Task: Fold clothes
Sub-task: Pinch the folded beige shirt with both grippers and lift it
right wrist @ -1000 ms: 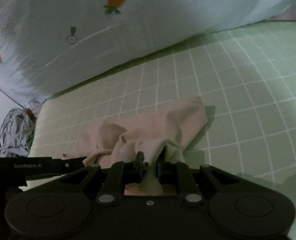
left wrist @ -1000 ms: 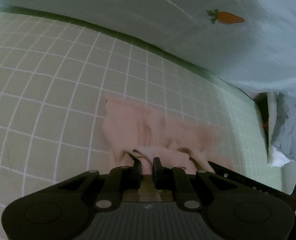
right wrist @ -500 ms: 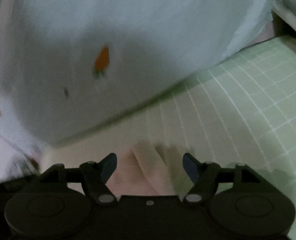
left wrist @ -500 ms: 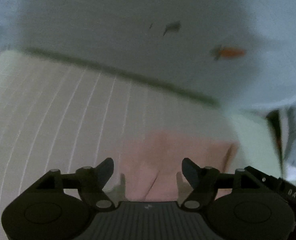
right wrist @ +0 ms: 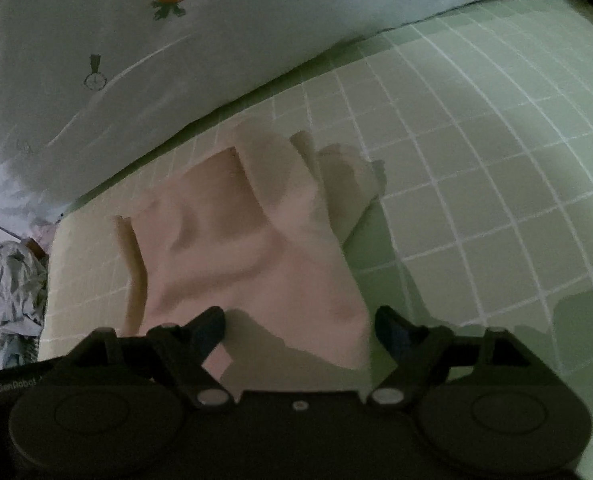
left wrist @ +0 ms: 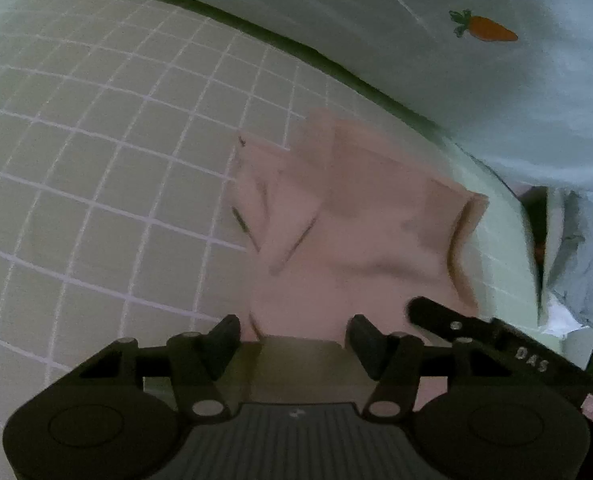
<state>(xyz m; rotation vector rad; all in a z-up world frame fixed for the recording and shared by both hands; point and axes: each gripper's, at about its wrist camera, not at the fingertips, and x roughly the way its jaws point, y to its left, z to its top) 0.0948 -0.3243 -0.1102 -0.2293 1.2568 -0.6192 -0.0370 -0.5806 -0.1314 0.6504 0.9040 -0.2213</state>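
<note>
Pink garment down on the green grid mat, both grippers let go

So the garment (left wrist: 348, 236) is lying rumpled on the mat (left wrist: 96, 184), near the mat's far edge, where a pale sheet (left wrist: 476, 92) with carrot prints bunches up behind it. Left gripper (left wrist: 294, 336) hangs just over the near edge of the cloth, jaws well apart but closing in a bit, pads not pressing on anything. Right gripper (right wrist: 298, 324) is wide and opening further, with the garment's near corner (right wrist: 336, 344) sitting loose between the fingers, nothing pinched. In the left view the right gripper's finger pokes in at the right. A crumpled grey cloth (right wrist: 10, 292) sits off the mat's left end in the right view.
</note>
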